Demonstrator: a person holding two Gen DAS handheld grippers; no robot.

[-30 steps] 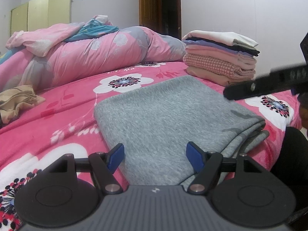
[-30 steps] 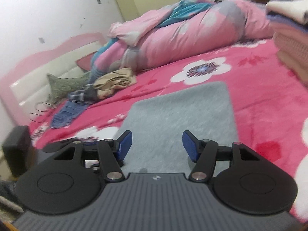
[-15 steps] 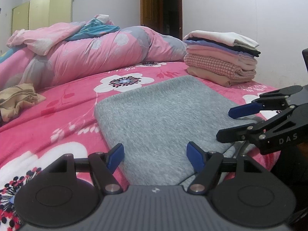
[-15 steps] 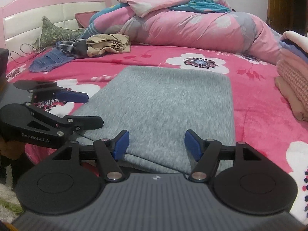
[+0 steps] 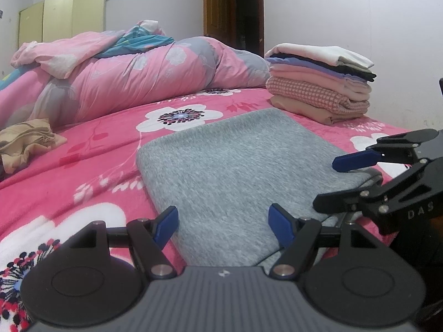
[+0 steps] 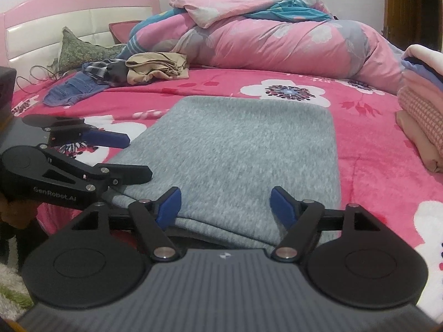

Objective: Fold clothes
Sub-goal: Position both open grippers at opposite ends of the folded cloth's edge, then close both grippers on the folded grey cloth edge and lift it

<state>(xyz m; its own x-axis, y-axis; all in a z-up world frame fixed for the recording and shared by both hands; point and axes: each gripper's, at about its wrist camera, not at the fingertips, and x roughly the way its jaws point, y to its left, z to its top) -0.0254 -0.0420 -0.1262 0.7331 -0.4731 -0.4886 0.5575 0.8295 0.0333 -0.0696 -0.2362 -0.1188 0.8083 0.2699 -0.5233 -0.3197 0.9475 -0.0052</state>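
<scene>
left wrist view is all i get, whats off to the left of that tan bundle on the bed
Observer: The right wrist view shows a dark plaid garment and a pair of blue denim jeans beside the crumpled tan garment.
Operator: anything behind those
Observer: A green patterned cushion leans against a pink and white padded headboard.
Operator: is my left gripper on the grey one yet
Observer: No. The left gripper is open at the near left corner of the folded grey knit garment, gripping nothing. The right gripper, its jaws just opened wider, hovers empty over the near edge.
</scene>
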